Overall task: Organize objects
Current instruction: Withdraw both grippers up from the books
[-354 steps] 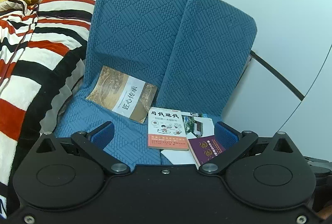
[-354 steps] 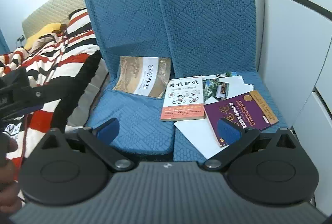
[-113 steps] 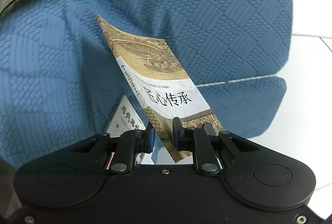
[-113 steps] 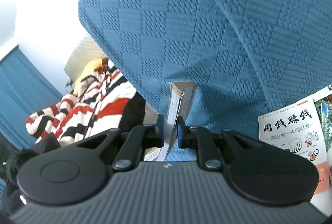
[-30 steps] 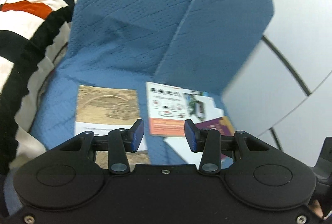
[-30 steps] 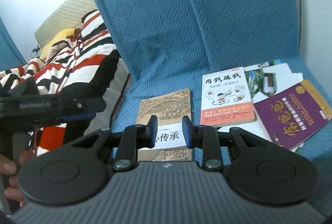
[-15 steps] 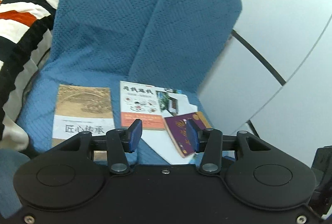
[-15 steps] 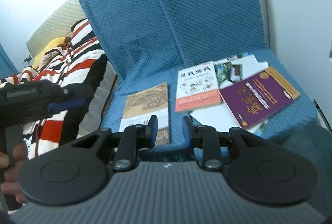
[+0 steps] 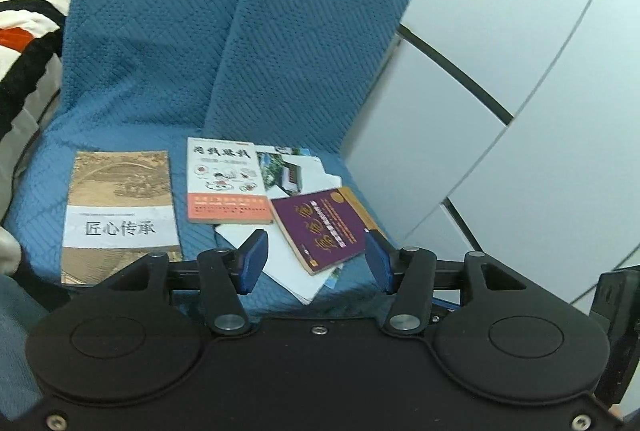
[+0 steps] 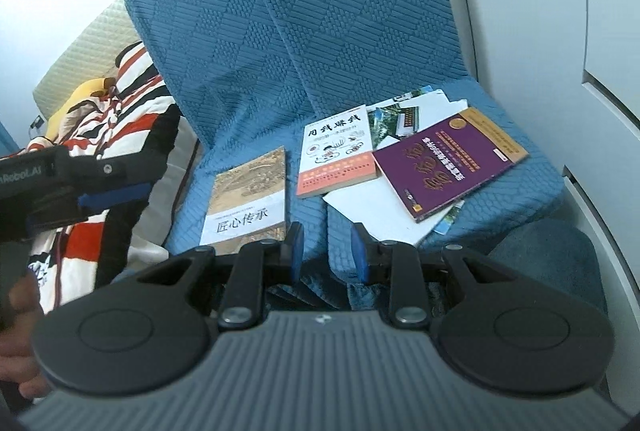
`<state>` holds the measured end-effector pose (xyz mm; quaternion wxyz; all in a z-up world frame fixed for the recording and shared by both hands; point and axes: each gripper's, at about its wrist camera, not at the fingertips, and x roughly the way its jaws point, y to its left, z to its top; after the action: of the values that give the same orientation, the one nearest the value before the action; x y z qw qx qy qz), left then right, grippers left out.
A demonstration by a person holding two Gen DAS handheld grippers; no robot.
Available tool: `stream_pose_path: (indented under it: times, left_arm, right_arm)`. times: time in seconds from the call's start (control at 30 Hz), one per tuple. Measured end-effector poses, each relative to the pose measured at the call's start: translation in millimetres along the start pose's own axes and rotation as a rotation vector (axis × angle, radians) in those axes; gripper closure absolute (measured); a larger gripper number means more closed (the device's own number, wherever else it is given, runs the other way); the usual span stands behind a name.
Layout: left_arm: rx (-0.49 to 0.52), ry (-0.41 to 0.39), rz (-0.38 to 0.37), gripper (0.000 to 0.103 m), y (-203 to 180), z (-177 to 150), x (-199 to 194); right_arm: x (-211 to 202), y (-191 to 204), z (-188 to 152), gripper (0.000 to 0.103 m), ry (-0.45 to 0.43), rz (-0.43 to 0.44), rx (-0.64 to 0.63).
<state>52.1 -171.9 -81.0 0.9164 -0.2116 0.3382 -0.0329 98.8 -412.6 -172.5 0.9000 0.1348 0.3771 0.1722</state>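
Brown book: flat and square on left seat cushion, judged placed.
Orange-white book: flat beside it, straddling the seam.
Purple book: askew on loose papers, right cushion; likely next.
Left tongs: spreading, nothing between.
Right tongs: partly spread, empty.
Papers' count: unclear.

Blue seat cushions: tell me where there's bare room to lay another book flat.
Free: the strip of left cushion behind the tan book, up to the backrest, and the right cushion's outer edge beside the purple book. Crowded: the right cushion's middle, where the white-and-orange book, purple book and loose papers overlap.
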Motion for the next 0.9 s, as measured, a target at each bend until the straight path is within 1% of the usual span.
stream_pose_path:
  times: [0.17,0.53,0.63,0.7,0.73,0.77,0.9]
  left_arm:
    - [0.018,0.009,0.002,0.047,-8.2,-4.0,4.3]
    - [0.014,0.024,-0.005,0.043,-8.8,-8.4,25.8]
    - [0.018,0.019,-0.007,0.039,-10.4,-8.1,32.0]
    - [0.020,0.021,-0.001,0.038,-12.2,-6.9,36.3]
    - [0.022,0.021,-0.001,0.038,-13.0,-6.3,38.5]
    - [0.025,0.022,-0.004,0.036,-13.6,-5.6,41.6]
    - [0.041,0.029,-0.001,0.035,-16.7,-2.8,54.8]
  right_arm:
    - [-3.7,-9.2,-7.1,0.073,0.002,-0.014,0.024]
    - [3.8,-22.0,-11.7,0.073,0.012,-0.034,0.043]
    - [6.7,-26.4,-9.6,0.072,0.012,-0.038,0.042]
    - [7.9,-29.2,-7.9,0.066,0.007,-0.049,0.040]
    - [8.5,-30.8,-7.3,0.061,0.006,-0.050,0.046]
    - [8.9,-32.4,-6.9,0.060,0.004,-0.050,0.049]
    - [15.7,-38.4,-4.1,0.060,-0.001,-0.063,0.047]
